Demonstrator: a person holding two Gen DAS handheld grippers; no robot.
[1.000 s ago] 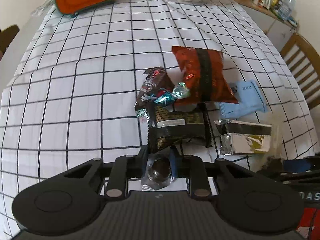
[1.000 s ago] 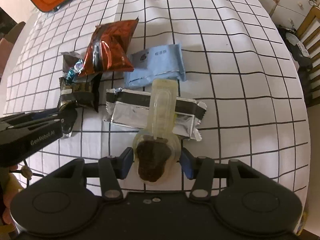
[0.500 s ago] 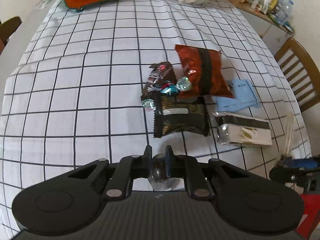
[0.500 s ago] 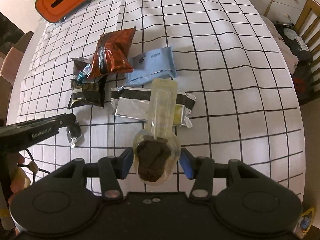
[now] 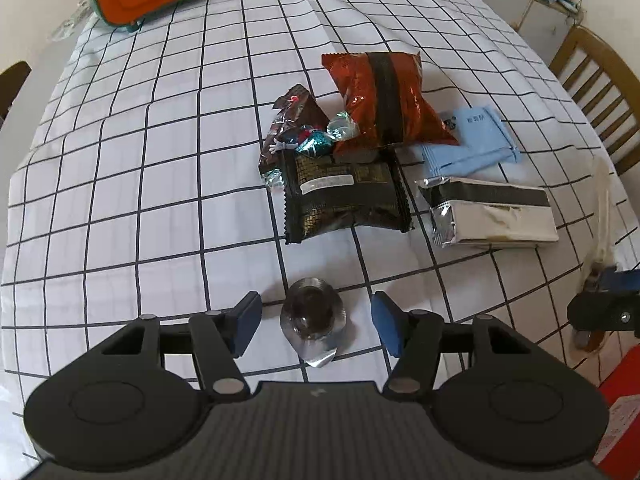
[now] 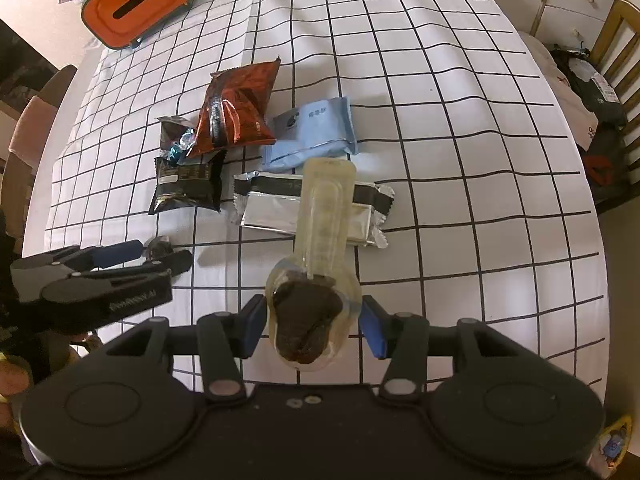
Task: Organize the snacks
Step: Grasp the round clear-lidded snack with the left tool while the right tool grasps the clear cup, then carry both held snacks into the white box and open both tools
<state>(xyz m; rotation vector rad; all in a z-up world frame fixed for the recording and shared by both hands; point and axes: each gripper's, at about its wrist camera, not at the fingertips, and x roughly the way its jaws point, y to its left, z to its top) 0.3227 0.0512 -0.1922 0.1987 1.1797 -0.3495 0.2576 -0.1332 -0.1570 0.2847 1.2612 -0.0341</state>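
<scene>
The left wrist view is showing the left gripper point(image 5: 316, 322) with its blue pads spread wide and touching nothing, a small foil-wrapped chocolate point(image 5: 311, 316) lying on the checked tablecloth point(image 5: 120, 200) between them. The right wrist view is showing what that one barely catches: the right gripper point(image 6: 314, 320) pinching a clear spoon-shaped packet point(image 6: 316, 280) of dark filling, its long handle pointing toward 12 o'clock above the silver pack point(image 6: 312, 208).

The light blue pouch point(image 6: 312, 130) is carrying small print too blurred to read.

At 11 o'clock of the silver pack, the black wrapper point(image 5: 344, 196), red bag point(image 5: 386, 98) and twisted candies point(image 5: 316, 140) are lying touching. The orange box point(image 6: 138, 0) is sitting well apart at 11 o'clock.
</scene>
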